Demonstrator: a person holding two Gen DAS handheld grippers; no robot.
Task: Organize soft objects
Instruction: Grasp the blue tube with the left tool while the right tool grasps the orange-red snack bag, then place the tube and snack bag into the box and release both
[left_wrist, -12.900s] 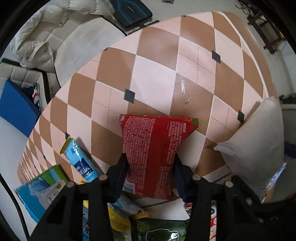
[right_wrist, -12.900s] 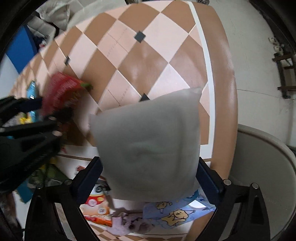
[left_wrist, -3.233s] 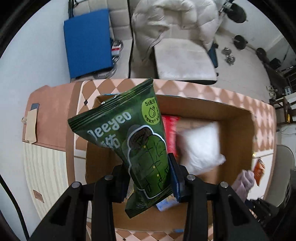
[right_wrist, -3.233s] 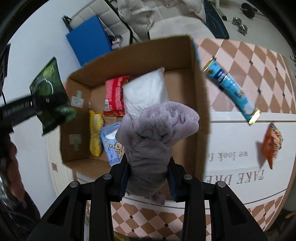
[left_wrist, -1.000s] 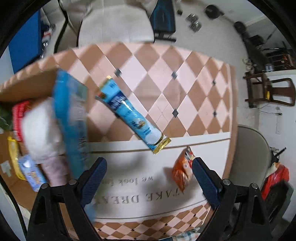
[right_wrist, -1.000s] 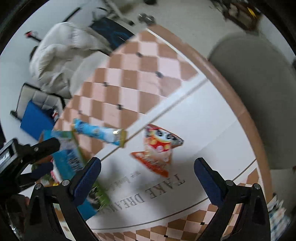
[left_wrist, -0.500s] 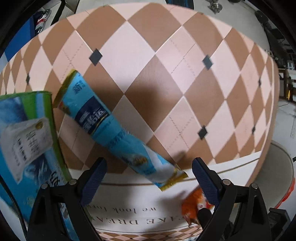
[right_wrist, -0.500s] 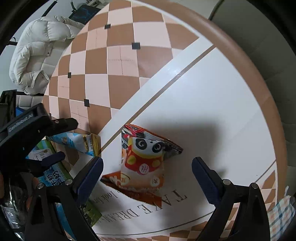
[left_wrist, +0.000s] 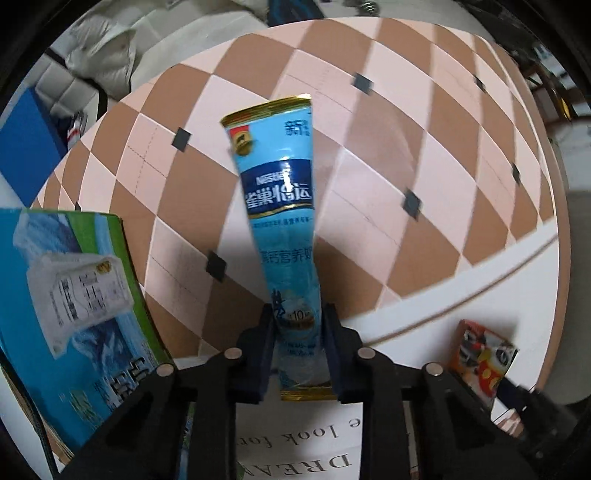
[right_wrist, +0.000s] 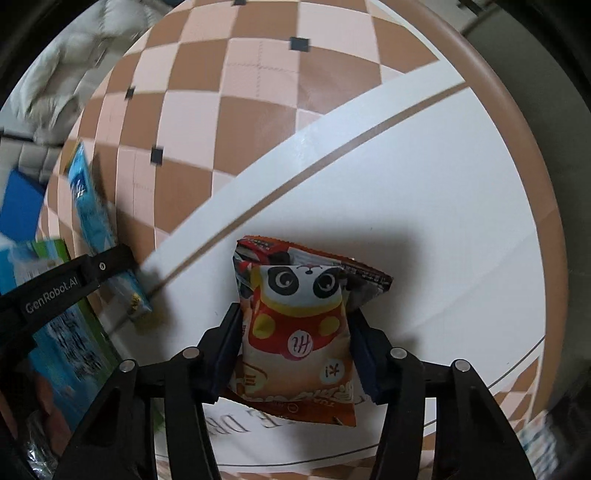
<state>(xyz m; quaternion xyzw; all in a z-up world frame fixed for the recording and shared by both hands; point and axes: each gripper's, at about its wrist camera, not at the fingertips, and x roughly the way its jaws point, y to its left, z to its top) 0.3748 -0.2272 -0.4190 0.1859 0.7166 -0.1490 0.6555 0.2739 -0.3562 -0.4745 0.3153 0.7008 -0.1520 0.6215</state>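
The left tool (left_wrist: 298, 341) pinches a long light-blue Nestlé pouch (left_wrist: 283, 221) near its lower gold-edged end, both fingers pressed against the pouch's sides, so that the pouch stands up and away from the tool over the checkered brown-and-pink part of the counter (left_wrist: 424, 122). Left of the pouch in the left wrist view sits a blue-and-green carton (left_wrist: 70, 314) printed with a white package. Right of the pouch, on the white printed patch of the counter, lies the panda snack bag (left_wrist: 482, 360). In the right wrist view the right tool (right_wrist: 293, 345) has its fingers on either side of that panda snack bag (right_wrist: 295, 321), touching its edges and closed on it, while the bag's bottom edge rests by the white patch with its grey lettering. Left of the panda bag in this view, the left tool's black arm crosses in, with the blue pouch (right_wrist: 92, 206) blurred above it and the carton (right_wrist: 62, 332) below.
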